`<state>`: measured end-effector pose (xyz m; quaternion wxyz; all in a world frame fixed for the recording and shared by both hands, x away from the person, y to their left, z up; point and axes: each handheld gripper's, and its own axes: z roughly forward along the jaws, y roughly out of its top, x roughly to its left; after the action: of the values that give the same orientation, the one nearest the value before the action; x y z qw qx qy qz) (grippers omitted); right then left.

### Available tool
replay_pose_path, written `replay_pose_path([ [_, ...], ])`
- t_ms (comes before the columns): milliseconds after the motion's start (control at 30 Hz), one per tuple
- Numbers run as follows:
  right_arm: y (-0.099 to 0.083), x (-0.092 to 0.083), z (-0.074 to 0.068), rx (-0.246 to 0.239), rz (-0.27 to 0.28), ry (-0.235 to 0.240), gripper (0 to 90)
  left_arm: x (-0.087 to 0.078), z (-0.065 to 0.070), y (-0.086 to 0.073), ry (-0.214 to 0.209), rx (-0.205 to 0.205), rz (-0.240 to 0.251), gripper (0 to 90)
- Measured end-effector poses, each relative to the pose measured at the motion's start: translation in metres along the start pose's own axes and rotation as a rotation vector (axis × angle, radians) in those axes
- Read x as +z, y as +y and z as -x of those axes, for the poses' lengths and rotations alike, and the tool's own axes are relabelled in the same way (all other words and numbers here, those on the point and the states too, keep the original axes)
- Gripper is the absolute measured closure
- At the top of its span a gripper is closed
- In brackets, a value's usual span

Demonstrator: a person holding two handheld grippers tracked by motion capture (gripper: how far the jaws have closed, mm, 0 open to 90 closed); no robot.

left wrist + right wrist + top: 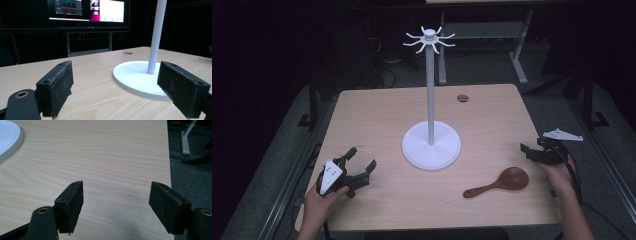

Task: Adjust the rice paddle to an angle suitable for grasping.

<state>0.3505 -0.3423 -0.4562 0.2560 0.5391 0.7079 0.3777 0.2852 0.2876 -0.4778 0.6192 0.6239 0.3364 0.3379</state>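
Both black hand-held grippers, left [357,167] and right [532,150], gape empty, so the right should swing inward to the dark wooden spoon [499,182] lying near the white round-based hook stand [431,145], grasping its slim handle squarely.

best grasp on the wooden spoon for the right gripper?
Probably the slim handle of the dark brown wooden spoon, near mid-length, coming from above with the open right gripper turned across it. The spoon lies flat on the light wooden table; its round bowl looks too wide to pinch.
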Motion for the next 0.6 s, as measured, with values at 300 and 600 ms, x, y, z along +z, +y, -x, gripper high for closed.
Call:
replay_pose_path([
  [300, 0.004, -0.007, -0.005, -0.010, -0.026, 0.016, 29.5, 0.000, 0.000, 0.000, 0.000, 0.001, 0.000, 12.9],
  [600, 0.009, -0.013, -0.013, -0.037, -0.074, 0.061, 44.8, 0.000, 0.000, 0.000, 0.003, 0.000, -0.001, 12.9],
])
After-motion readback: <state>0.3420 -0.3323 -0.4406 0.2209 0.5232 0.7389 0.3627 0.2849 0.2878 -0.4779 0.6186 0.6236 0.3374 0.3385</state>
